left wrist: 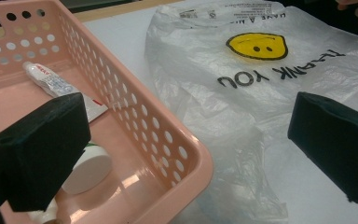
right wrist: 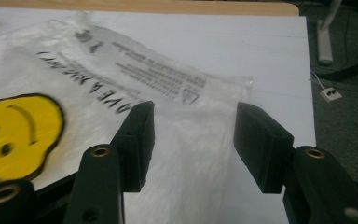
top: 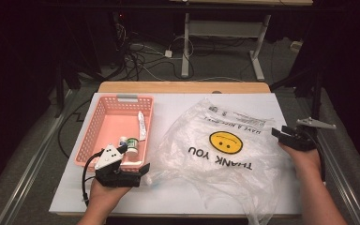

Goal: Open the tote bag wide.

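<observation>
High view puts a white tabletop (top: pixel 178 197) under everything, bare enough to leave working room around the two big things on it. Largest is the clear plastic bag (top: pixel 215 154), spread flat and crumpled across the middle and right, its yellow smiley and "THANK YOU" print facing away from the person; lying loose like this, it looks ready to be opened and filled. Just beside its left edge stands the pink basket (top: pixel 115 129), close enough that its contents need only a short carry. Inside lie a toothpaste tube (top: pixel 141 125) along the right wall and a small white-capped jar (top: pixel 131 146) near the front corner.

At the basket's near corner sits the left gripper (top: pixel 122 171), fingers (left wrist: pixel 42 149) spread wide with nothing between them, probably poised to reach in. Over the bag's right edge, the right gripper (top: pixel 288 136) has its fingers (right wrist: pixel 137 140) parted, holding nothing, the plastic lying beneath them.
</observation>
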Tool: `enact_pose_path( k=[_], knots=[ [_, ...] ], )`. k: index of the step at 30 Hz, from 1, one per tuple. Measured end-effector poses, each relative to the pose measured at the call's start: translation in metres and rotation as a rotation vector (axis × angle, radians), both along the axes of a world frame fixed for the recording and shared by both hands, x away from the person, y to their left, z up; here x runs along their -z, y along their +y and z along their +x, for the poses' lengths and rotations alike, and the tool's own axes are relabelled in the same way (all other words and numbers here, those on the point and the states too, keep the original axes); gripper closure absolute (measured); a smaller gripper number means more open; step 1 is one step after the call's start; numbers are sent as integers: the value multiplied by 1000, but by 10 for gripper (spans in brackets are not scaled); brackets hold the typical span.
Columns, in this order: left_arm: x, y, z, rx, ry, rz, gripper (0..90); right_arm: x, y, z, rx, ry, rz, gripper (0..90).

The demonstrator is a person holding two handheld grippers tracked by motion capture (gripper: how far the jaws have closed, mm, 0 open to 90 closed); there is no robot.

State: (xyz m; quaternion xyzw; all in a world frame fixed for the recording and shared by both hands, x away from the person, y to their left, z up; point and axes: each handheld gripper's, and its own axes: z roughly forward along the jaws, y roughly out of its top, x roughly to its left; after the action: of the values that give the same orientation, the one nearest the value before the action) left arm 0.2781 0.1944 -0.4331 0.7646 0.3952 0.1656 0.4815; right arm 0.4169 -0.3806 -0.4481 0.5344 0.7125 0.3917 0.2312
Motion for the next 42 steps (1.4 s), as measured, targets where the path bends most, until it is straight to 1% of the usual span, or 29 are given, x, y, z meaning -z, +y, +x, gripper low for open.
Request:
enact_pose_path(
  k=[1,2,3,4,5,7,8,9,10,13,14,15,16,17,18,19,23,25,27,28,29,31,32,35,36,37,40,41,42],
  knots=[
    [0,0,0,1,-1,-2,0,0,0,0,0,0,0,495],
    [0,0,-1,1,-1,-1,0,2,-2,15,15,10,7,478],
    [1,0,0,0,0,0,0,2,-2,15,15,10,7,478],
    [1,0,0,0,2,-1,0,5,-2,28,25,36,8,438],
    [2,0,0,2,3,0,0,5,-2,28,25,36,8,438],
    [2,0,0,5,6,3,0,11,-3,40,32,69,-3,402],
    [2,0,0,4,6,2,0,18,-6,47,43,85,-1,371],
    [2,0,0,5,6,1,0,18,-6,47,43,85,-1,371],
    [2,-1,0,6,6,3,0,28,-7,52,26,144,-8,342],
    [2,-1,0,5,6,2,0,32,-6,52,18,157,-28,342],
    [2,-1,0,5,4,4,0,32,-2,50,-6,159,-50,371],
    [2,-1,0,5,4,4,0,32,-2,50,-6,159,-50,371],
    [2,-2,-1,6,3,5,0,32,0,48,-19,154,-76,402],
    [2,-2,-1,8,2,6,0,32,3,43,-37,141,-106,537],
    [2,-2,-1,9,2,7,0,32,3,43,-37,141,-106,537],
    [2,-3,-2,10,2,7,0,33,4,42,-49,133,-120,583],
    [2,-3,-2,11,2,7,0,33,8,36,-99,120,-138,832],
    [2,-3,-2,10,3,6,0,33,10,35,-121,120,-139,887],
    [1,-3,-2,10,3,5,0,32,10,35,-119,123,-124,896],
    [1,-3,-2,11,3,3,0,32,8,36,-102,120,-98,899],
    [1,-3,-2,12,3,3,0,32,8,36,-102,120,-98,899],
    [2,-3,-2,17,3,0,0,30,5,38,-70,107,-86,900],
    [1,-4,-2,19,4,0,0,28,0,40,-30,93,-72,900],
    [1,-5,-1,24,4,-7,0,27,-5,45,16,87,-66,900],
    [1,-5,-1,29,5,-4,0,26,-11,49,64,74,-58,900],
    [1,-6,-1,32,6,-3,0,26,-11,49,64,74,-58,900],
    [2,-5,0,40,7,-2,0,25,-22,54,133,69,-51,900],
    [2,-5,1,39,9,-5,0,23,-30,55,176,58,-49,900],
    [3,-5,1,41,8,-6,0,22,-33,55,186,53,-45,900]
  ],
)
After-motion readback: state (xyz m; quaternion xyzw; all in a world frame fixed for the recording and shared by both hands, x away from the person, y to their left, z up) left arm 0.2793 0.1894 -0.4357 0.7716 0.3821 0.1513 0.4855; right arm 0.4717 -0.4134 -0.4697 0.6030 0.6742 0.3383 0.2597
